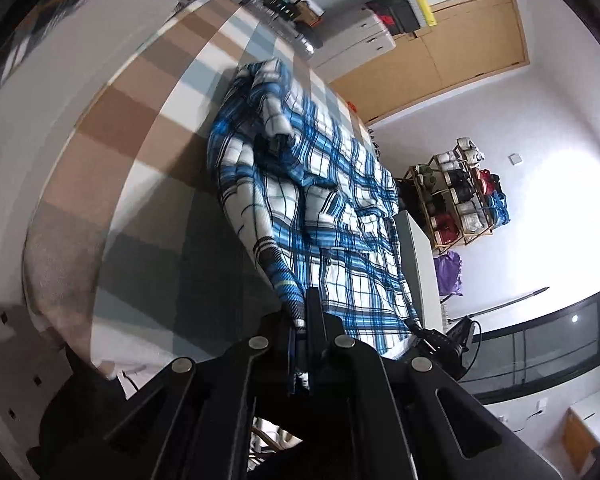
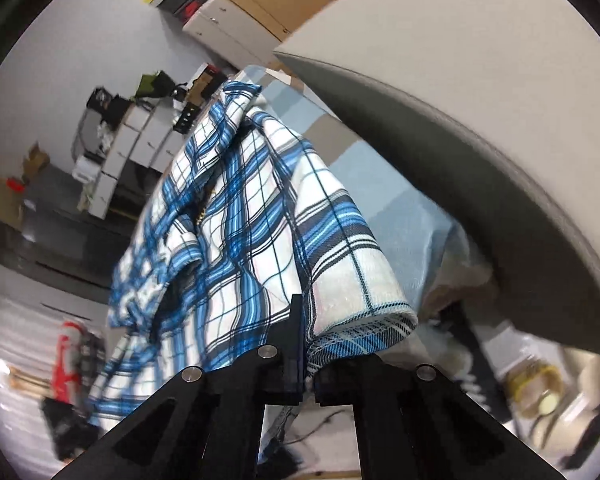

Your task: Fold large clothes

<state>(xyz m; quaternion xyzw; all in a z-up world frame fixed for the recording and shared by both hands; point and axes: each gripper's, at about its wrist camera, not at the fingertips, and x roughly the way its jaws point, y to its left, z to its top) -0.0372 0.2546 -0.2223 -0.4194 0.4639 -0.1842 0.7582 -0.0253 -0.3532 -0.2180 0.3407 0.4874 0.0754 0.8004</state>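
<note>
Left wrist view: your left gripper [image 1: 304, 320] is clenched on one edge of the single blue plaid shirt [image 1: 320, 200], which stretches ahead of it over the checked bed [image 1: 140, 128]. Your right gripper [image 2: 300, 344] is clamped on another hem edge of the same shirt [image 2: 240, 220]. Two grips, probably to spread it flat before folding.

left gripper [image 1: 305, 320] clamped on edge of blue plaid shirt [image 1: 320, 208], rest draped over checked bedspread [image 1: 148, 136] (shoe rack [image 1: 460, 196] behind)
</note>
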